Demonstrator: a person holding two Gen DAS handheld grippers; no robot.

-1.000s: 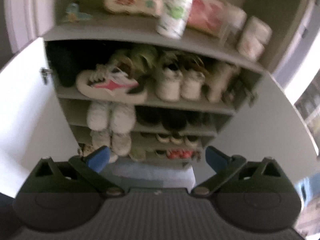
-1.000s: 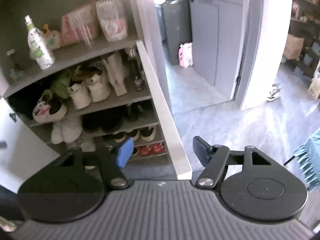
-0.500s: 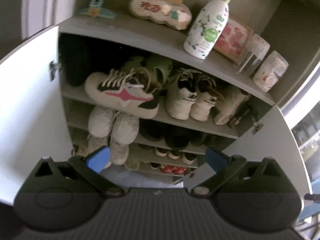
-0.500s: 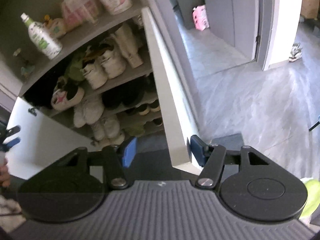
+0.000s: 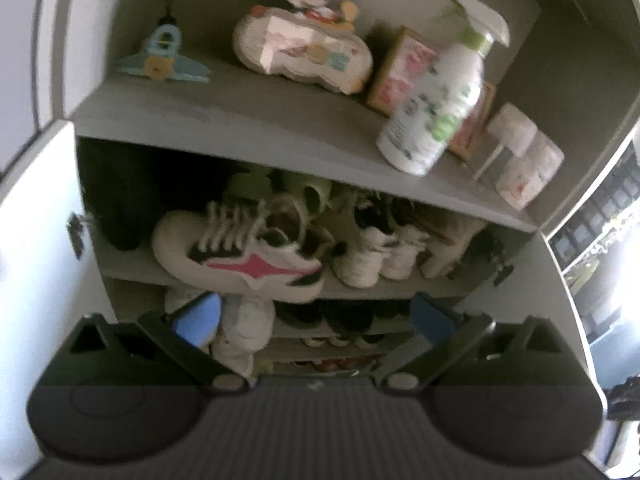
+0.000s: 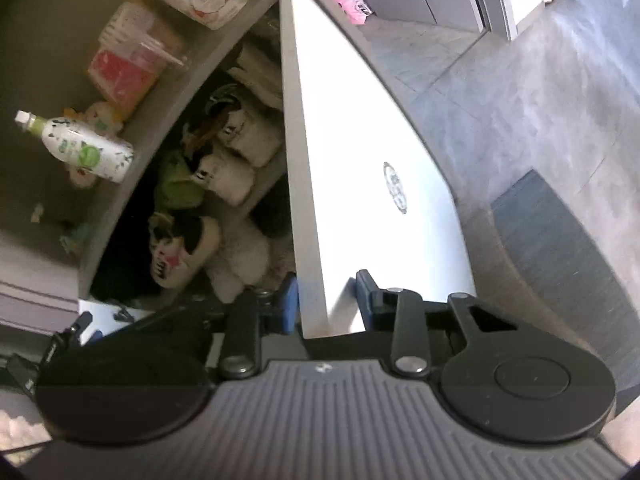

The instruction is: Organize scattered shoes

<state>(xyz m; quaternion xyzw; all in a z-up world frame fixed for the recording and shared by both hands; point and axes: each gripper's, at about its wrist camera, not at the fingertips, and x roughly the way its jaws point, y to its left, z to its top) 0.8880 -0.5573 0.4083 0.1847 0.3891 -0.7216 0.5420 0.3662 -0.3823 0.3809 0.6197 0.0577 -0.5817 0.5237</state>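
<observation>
One pink-striped sneaker [image 5: 240, 256] (light, soft-sided) sits just ahead of the wide-open, empty left gripper [image 5: 316, 316], best pinched at its collar, while the right gripper [image 6: 326, 300], partly closed, straddles the cabinet door [image 6: 360, 168] edge.

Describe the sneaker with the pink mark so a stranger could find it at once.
Look into the open shoe cabinet, on the first shoe shelf under the ledge holding the spray bottle. At its left end lies the pink-marked sneaker, turned sideways across the shelf. Its neighbours are plain white and point toe-out; only it carries a pink streak with black patches.
</observation>
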